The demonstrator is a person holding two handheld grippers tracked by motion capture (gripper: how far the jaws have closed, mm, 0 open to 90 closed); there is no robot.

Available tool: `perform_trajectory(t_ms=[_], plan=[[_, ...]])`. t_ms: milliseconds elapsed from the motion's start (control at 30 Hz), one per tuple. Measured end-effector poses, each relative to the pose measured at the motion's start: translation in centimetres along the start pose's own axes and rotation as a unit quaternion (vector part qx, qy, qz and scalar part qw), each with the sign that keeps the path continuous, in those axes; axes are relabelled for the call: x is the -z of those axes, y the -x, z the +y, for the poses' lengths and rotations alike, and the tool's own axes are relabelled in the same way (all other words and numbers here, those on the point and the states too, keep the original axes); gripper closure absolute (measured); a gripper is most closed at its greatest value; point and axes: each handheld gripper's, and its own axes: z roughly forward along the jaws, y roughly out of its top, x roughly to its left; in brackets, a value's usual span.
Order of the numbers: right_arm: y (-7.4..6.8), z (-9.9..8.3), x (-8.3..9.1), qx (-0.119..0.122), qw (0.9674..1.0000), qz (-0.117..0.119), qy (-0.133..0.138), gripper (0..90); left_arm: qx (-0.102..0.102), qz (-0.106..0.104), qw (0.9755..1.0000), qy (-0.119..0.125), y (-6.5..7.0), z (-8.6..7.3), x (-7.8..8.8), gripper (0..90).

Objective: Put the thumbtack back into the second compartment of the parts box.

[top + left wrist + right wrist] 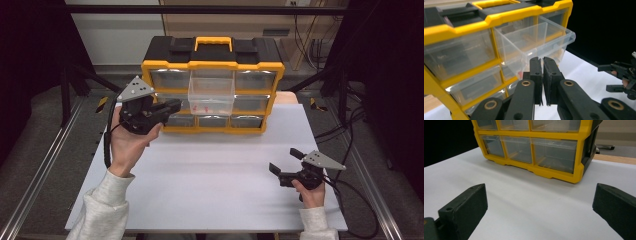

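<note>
Two black jaws pressed flat together with nothing between them filled the bottom of the left gripper view — the left gripper (542, 82) was closed and empty. Just beyond its tips sat the clear plastic drawer (537, 41), pulled partway out of the middle column of the yellow-and-black parts organizer (456, 30); the drawer was divided by a clear partition and its front lip jutted toward the gripper, near it but not touching. In the high view the same drawer (211, 95) stuck out from the organizer's front, with small red marks low on its face, and the left gripper (172, 107) hovered just to its left, held up off the worktop by the left hand (127, 142) and pointing toward the organizer.

Around the open drawer, the other clear drawers sat flush in their yellow frame, and the organizer (212, 65) stood at the far side of the white worktop (210, 185), its yellow handle on top.

Well apart from all this, near the front right of the worktop, the right gripper (286, 162) rested low in the right hand (310, 192) — its jaws spread wide, holding nothing, with bare worktop (529, 202) between them in the right gripper view and the organizer's lower drawers (554, 153) beyond.
</note>
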Motion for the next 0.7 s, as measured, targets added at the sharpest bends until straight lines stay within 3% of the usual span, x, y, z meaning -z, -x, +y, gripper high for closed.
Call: perform_trajectory(t_ms=[333,600,700], plan=[[0.0,0.0,0.0,-0.001,1.0000,0.000,0.001,0.2,-0.004,-0.006,0.9999,0.008,0.1,2.6,-1.5,85.6],[0.1,0.1,0.1,-0.002,1.0000,0.000,0.003,0.2,-0.007,-0.014,0.9999,0.006,0.0,3.9,-4.0,85.6],[0.1,0.1,0.1,-0.002,1.0000,0.000,0.003,0.2,-0.014,-0.013,0.9998,-0.005,-0.1,4.0,-5.3,85.6]])
